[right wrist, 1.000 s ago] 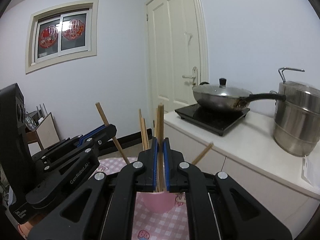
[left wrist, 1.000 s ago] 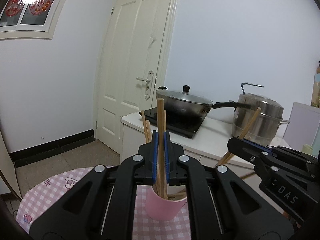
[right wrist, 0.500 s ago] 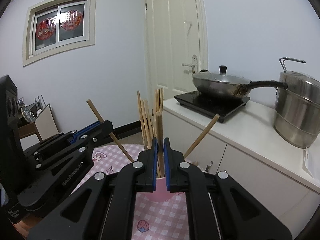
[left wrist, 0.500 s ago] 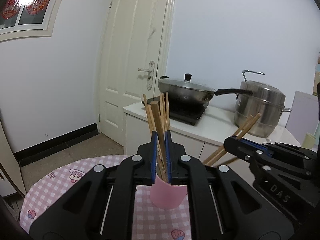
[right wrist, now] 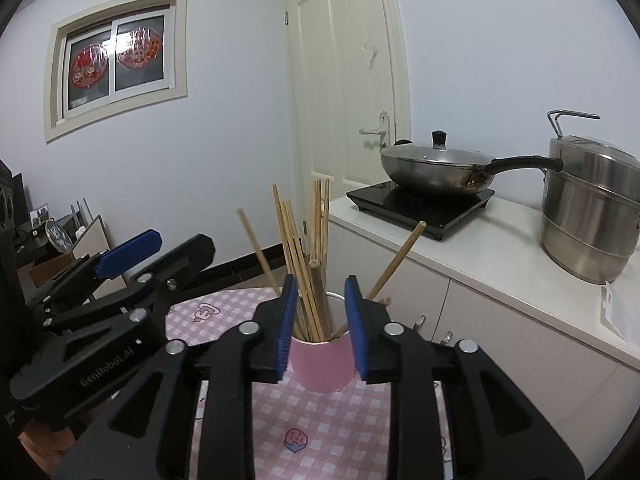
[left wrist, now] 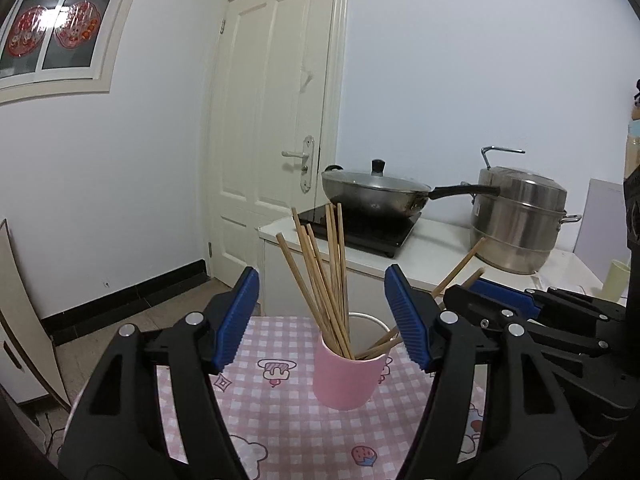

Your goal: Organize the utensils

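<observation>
The wooden chopsticks (left wrist: 326, 280) all stand in the pink cup (left wrist: 346, 376), which sits on the pink checked tablecloth (left wrist: 272, 412) of a small table. Most lean together in a bundle toward the cup's left side — a few splay out to the right, one resting low across the rim.

The left gripper (left wrist: 322, 322) has just been opening; its blue pads (left wrist: 236, 316) now stand wide, on either side of the bundle in its own view and clear of it, with nothing clamped. The right gripper (right wrist: 320, 326) has also just been opening, though only to a narrow gap. In its own view several chopsticks and the cup's mouth show between its jaws, yet the pads (right wrist: 286, 326) do not appear to press on any of them.

Judged from this, the drop into the cup looks done for both hands: no chopstick is held, and none is visible lying on the cloth. What seems left is to draw both grippers back without knocking the cup — and perhaps to straighten the splayed sticks. Whether more utensils wait out of view cannot be told. Behind, a lidded wok (right wrist: 436, 168) and a steel steamer pot (right wrist: 592, 208) stand untouched on the counter.
</observation>
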A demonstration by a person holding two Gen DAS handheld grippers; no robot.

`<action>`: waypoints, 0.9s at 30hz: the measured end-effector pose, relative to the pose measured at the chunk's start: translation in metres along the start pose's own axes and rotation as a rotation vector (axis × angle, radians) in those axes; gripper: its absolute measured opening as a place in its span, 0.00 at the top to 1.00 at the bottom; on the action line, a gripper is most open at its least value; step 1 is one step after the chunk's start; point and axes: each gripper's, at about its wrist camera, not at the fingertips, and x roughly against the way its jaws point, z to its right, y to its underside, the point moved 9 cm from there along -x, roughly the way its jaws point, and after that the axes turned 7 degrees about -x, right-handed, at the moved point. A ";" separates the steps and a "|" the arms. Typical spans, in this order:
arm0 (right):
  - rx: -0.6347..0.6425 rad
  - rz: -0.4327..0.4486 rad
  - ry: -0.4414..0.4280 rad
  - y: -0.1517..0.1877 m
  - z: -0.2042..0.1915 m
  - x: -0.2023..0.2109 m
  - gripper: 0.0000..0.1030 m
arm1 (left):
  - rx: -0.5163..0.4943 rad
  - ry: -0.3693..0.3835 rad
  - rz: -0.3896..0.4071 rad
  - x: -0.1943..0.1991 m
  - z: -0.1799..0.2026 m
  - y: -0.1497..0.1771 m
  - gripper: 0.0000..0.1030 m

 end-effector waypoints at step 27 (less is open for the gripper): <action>0.045 0.246 0.045 0.000 -0.031 0.144 0.24 | -0.083 -0.093 0.116 0.152 -0.005 -0.019 0.14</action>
